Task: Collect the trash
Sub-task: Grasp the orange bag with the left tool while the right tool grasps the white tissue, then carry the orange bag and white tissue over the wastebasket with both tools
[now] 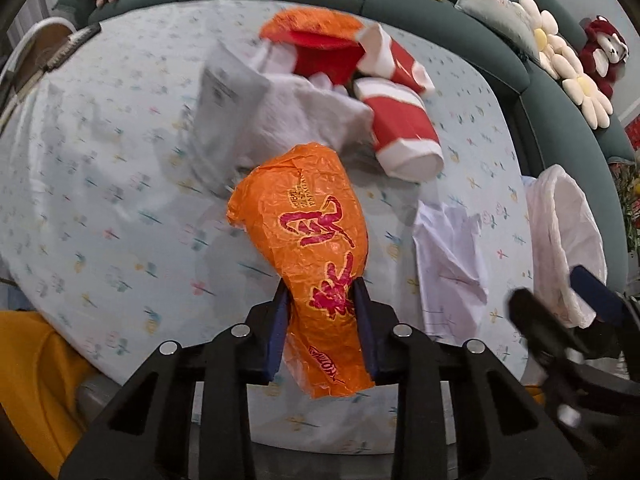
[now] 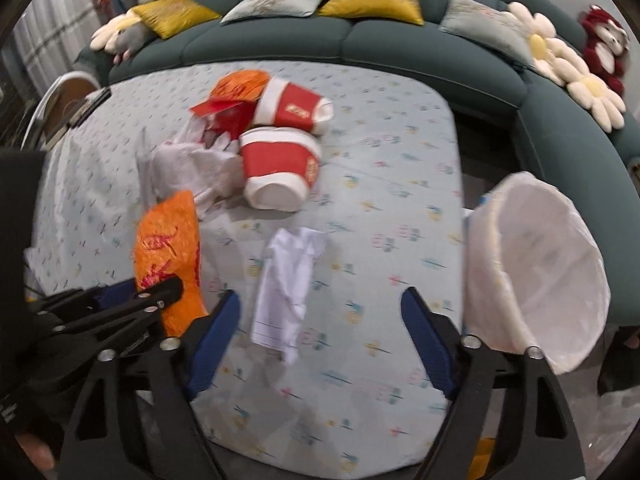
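Left hand-held gripper (image 1: 320, 300) clenched on orange wrapper (image 1: 304, 232) over the counter (image 1: 100, 208). Right hand-held gripper (image 2: 320, 312) released, jaws wide around white paper (image 2: 288, 280) (not touching). Cups (image 2: 280, 160) at twelve o'clock; bin (image 2: 536, 264) at three.

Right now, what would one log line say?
left gripper: shut on orange plastic wrapper | right gripper: open above crumpled white paper

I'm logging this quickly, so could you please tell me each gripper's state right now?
Left gripper: closed on the orange wrapper.
Right gripper: open, holding nothing, above the white paper.
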A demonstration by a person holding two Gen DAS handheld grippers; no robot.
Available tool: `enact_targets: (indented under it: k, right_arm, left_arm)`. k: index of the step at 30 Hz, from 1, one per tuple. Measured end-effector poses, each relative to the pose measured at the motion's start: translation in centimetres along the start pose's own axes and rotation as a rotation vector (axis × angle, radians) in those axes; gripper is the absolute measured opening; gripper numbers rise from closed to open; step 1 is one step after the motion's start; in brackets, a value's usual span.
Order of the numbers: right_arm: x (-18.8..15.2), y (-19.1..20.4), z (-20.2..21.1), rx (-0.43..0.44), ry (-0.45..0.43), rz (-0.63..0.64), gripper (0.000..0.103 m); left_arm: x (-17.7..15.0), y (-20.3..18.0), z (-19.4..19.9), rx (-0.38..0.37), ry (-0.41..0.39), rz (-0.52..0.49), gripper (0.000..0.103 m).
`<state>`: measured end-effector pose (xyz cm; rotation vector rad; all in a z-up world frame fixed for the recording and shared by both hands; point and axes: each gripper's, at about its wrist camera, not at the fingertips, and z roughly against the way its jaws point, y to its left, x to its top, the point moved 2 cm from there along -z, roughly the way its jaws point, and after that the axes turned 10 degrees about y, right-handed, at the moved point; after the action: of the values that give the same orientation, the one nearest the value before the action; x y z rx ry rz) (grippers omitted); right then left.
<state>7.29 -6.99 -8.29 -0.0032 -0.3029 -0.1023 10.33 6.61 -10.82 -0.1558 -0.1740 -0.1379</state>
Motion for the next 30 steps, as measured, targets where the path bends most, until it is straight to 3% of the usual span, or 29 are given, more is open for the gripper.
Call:
enact_targets:
  k: [6,11,13,15,16,23,30]
  right_arm:
    - [1.0,1.8,-2.5,0.004,0.042,0.008,0.062]
    - [1.1,1.8,-4.8,-0.008,0.094,-0.008,0.051]
    - [0.9,1.7,-5.5,-0.013,0.111,-0.013,0.042]
    - [0.6,1.6,-6.2,0.007,0.145,-0.02,0.014]
    - [0.6,1.6,-6.3,0.022,0.153,-0.024,0.011]
    - [0.9,1.3,-1.8,0.058,0.067,-0.012,0.009]
    - [1.1,-2.4,4.2,0.06,-0.055,-0.079,0.009]
  left_arm:
    - [0.7,1.2,0.4,0.057,-0.015,-0.007,0.03]
    - [0.5,2.0,0.5,0.059,-0.01,-0.003,0.03]
    - [0.5,1.9,0.5,0.063,-0.012,-0.01,0.03]
    - [0.5,1.7,0.6,0.067,-0.018,-0.02,0.03]
    - [0.5,1.6,0.7,0.068,-0.021,-0.024,0.03]
    - [0.2,0.3,2.4,0.08,-0.064,-0.046,0.03]
    - [-0.4,-3.8,5.5,0.063,-0.135,-0.122,0.03]
